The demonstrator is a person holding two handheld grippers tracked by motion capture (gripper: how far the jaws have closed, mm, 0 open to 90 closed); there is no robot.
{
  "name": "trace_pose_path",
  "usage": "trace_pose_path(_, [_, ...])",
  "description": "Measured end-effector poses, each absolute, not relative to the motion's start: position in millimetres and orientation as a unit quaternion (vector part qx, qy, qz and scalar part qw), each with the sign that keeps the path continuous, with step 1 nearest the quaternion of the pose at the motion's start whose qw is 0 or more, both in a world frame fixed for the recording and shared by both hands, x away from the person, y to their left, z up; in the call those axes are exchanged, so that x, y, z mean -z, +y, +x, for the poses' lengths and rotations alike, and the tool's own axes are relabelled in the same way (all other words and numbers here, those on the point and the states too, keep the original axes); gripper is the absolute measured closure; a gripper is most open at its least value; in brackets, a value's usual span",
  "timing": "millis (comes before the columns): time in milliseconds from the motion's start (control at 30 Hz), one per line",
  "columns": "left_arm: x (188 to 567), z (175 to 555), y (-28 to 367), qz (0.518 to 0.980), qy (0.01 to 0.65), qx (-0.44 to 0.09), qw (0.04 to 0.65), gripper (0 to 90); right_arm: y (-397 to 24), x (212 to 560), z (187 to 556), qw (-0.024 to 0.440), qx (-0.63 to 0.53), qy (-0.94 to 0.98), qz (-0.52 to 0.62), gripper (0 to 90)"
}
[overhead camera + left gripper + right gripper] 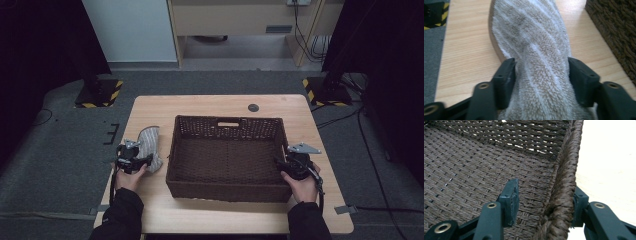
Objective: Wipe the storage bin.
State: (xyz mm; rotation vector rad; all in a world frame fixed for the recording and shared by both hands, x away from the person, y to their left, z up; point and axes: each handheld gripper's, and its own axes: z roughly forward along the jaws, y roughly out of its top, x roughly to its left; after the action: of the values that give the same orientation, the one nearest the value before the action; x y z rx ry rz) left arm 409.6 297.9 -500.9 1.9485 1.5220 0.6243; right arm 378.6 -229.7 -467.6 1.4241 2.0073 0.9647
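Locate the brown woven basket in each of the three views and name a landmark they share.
High view: basket at table centre, between both grippers.
Left gripper view: its wall along the right edge, beside the fuzzy slipper.
Right gripper view: its rim runs up between the jaws, interior at left.
Shared landmark: the light wooden table.

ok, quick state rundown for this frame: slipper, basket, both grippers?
Slipper: lying flat on the table, left of the basket, heel end between the left jaws.
Basket: upright on the table, nothing in it.
Left gripper: jaws astride the slipper, pads right at its sides; firm pinch cannot be told.
Right gripper: open, jaws straddling the basket's right rim, inner jaw clear of the wall.
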Motion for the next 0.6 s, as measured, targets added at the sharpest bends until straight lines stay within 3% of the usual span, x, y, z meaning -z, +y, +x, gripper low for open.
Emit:
trace_pose_path(267, [499.6,409.4,299.6,0.723,0.587,-0.214,0.295,61.1,-230.6,468.3,378.5,0.244,-0.356,0.736,0.522,50.9])
trace_pose_path(400, [494.5,406.6,299.3,0.72,0.584,-0.217,0.305,63.7,-230.5,468.5,378.2,0.242,-0.359,0.735,0.522,50.9])
trace_pose_path(600, [469.6,397.0,302.8,0.698,0.57,-0.231,0.367,64.0,-231.0,468.8,378.6,0.24,-0.361,0.733,0.524,53.6])
